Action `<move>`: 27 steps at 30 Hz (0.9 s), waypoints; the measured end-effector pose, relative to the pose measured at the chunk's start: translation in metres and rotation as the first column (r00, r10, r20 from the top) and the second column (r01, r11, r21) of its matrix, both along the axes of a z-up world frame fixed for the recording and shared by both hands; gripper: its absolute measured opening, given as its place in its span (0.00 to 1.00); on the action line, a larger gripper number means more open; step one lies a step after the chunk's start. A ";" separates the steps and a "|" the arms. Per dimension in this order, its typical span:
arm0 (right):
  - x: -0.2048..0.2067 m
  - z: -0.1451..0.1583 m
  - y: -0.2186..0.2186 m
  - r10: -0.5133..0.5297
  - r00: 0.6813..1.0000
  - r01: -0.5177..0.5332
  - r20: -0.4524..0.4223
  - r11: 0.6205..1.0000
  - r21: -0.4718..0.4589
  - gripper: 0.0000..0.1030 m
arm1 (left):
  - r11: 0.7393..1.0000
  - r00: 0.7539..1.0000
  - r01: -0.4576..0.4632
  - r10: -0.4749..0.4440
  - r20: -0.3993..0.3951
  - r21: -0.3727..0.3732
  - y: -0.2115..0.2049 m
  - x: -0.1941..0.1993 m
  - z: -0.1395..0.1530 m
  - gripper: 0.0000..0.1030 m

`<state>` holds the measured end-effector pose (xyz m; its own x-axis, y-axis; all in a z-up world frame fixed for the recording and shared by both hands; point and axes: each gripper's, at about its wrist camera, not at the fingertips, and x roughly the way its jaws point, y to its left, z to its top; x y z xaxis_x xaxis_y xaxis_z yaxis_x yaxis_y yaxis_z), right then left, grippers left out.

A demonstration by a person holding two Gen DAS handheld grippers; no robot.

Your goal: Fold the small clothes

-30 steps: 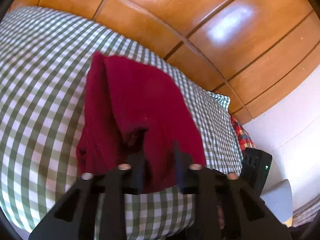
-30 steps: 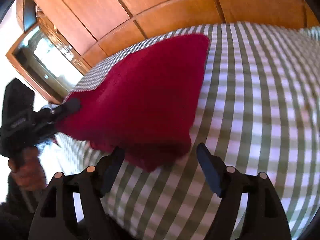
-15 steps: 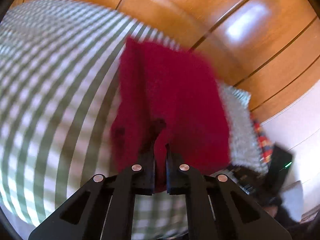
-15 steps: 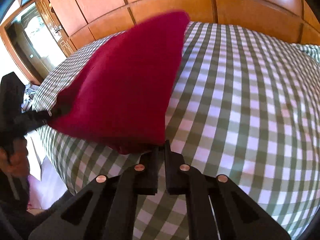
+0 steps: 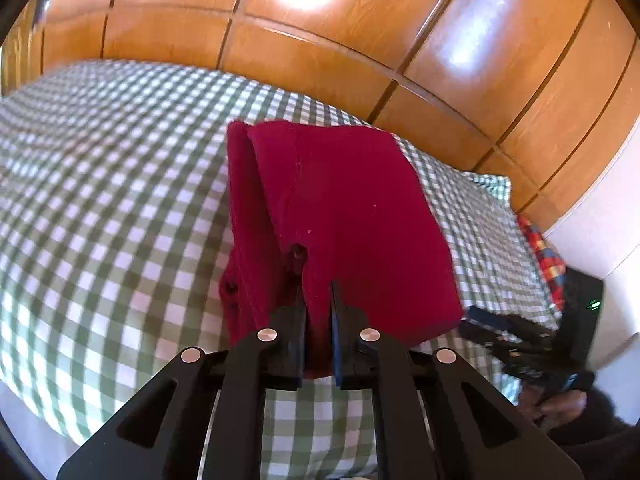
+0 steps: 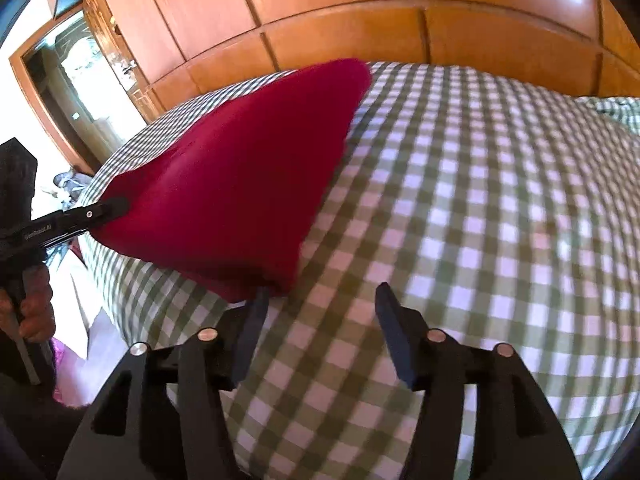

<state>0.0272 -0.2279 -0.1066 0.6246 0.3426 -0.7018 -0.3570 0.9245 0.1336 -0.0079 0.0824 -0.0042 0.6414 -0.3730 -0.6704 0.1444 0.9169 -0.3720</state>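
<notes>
Gingham bedcover (image 6: pixel 500 208), green and white, spreads below orange wood panelling (image 5: pixel 320 48). On it lies a folded crimson garment (image 5: pixel 344 220), its near edge pinched by the left gripper (image 5: pixel 318 312). Right gripper (image 6: pixel 320 308), jaws just opening, holds nothing beside the cloth's corner.

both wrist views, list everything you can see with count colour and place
red garment: one, dark red, folded on the bed, its near edge pinched.
bedcover: one, green and white check, under the garment.
pillow: one, same check, at the far right of the bed.
wood panelling: orange-brown, behind the bed.
plaid cloth: one, red, blue and yellow, right of the bed.
doorway: one, wood-framed, far left.
left tongs: black, shut on the garment's near edge.
right tongs: black, just opened, nothing between them, beside the garment's corner.
hand: on the left tongs' handle.
</notes>
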 end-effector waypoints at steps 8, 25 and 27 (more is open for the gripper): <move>0.011 0.024 -0.010 -0.059 0.998 0.058 0.028 0.998 0.026 0.65 | 0.989 0.997 -0.041 0.030 0.075 0.142 -0.003 -0.001 0.013 0.11; 0.086 0.032 0.001 -0.035 0.991 0.075 -0.132 0.947 0.314 0.84 | 0.981 0.997 -0.030 0.017 0.071 0.191 -0.001 0.035 0.014 0.48; 0.096 0.030 -0.001 -0.036 0.988 0.085 -0.152 0.938 0.335 0.84 | 0.985 0.999 -0.024 0.017 0.041 0.172 0.003 0.048 0.007 0.59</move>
<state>0.1232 -0.2291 -0.0768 0.5547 0.5404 -0.6327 -0.2565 0.8344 0.4878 0.0403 0.0851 0.0030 0.6748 -0.2406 -0.6977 0.1362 0.9697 -0.2027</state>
